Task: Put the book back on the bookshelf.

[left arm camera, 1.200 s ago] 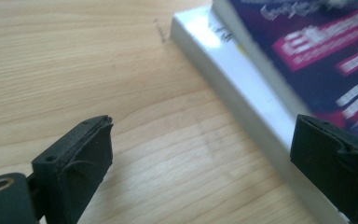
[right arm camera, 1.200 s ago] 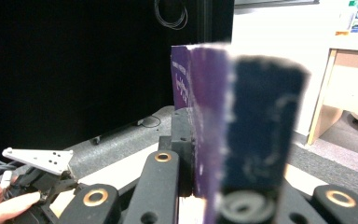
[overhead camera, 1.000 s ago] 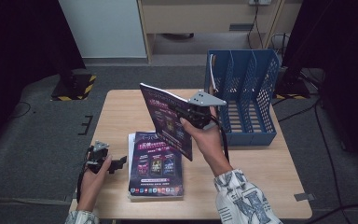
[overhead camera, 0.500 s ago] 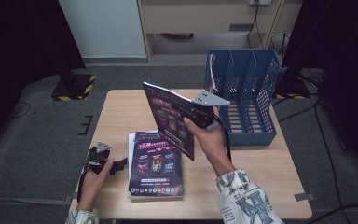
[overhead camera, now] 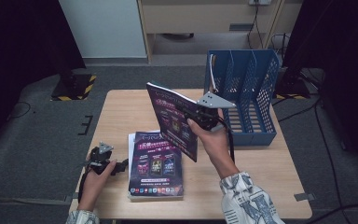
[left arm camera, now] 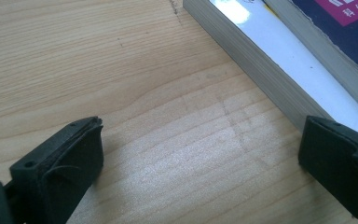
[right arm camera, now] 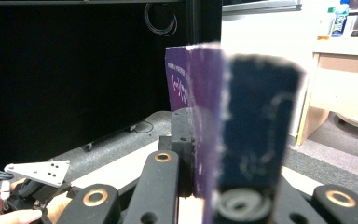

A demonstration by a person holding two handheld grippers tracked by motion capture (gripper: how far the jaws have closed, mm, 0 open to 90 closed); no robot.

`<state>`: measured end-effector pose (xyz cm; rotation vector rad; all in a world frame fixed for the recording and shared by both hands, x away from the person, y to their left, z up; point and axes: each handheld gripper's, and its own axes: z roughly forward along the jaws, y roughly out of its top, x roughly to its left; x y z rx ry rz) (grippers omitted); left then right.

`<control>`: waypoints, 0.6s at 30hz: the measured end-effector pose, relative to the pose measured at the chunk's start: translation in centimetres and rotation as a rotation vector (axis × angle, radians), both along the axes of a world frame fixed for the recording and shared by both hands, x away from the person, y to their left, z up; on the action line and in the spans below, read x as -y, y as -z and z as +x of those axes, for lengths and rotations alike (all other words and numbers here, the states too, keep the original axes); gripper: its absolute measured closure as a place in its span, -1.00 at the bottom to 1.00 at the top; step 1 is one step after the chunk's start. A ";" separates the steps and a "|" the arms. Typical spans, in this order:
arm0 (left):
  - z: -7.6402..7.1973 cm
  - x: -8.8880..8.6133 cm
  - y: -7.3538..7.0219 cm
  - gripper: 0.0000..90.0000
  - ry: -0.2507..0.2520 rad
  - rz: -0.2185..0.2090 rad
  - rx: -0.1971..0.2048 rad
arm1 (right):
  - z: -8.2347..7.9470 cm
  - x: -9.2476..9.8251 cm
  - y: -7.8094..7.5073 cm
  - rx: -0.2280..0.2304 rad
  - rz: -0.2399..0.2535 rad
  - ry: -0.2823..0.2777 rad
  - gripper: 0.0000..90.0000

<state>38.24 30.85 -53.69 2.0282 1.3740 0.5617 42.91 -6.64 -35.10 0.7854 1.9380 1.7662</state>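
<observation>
The right gripper (overhead camera: 200,116) clamped a magazine (overhead camera: 172,119) midair, bound for the file rack (overhead camera: 249,93); the left gripper (overhead camera: 103,161) rested wide open, jaws just widened.

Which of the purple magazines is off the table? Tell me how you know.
The purple magazine clamped in the right gripper, held tilted in the air. The other one lies flat on the stack on the table.

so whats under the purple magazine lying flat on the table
The flat purple magazine lies on a thicker white-covered book, whose page edges and cover margin stick out on its left. Both rest on the wooden table. The rest of that cover is hidden.
</observation>
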 end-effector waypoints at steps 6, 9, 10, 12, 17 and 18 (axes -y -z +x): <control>0.0 0.0 0.0 -1.00 0.000 0.000 0.000 | -0.5 0.5 0.2 0.004 0.004 0.002 0.87; 0.0 0.0 0.0 -1.00 0.000 0.000 0.000 | -0.8 0.8 0.3 0.005 0.009 0.000 0.87; 0.0 0.0 0.0 -1.00 0.000 -0.001 0.000 | -1.1 1.3 0.4 0.002 0.009 0.000 0.87; 0.0 0.0 0.0 -1.00 0.000 -0.001 0.000 | -1.3 1.7 0.6 0.000 0.007 0.005 0.87; 0.0 0.0 0.0 -1.00 0.000 -0.001 0.000 | -1.7 2.6 1.0 -0.006 0.011 0.008 0.87; 0.0 0.0 0.0 -1.00 0.000 -0.001 0.000 | -2.0 3.0 1.1 -0.006 0.014 0.008 0.87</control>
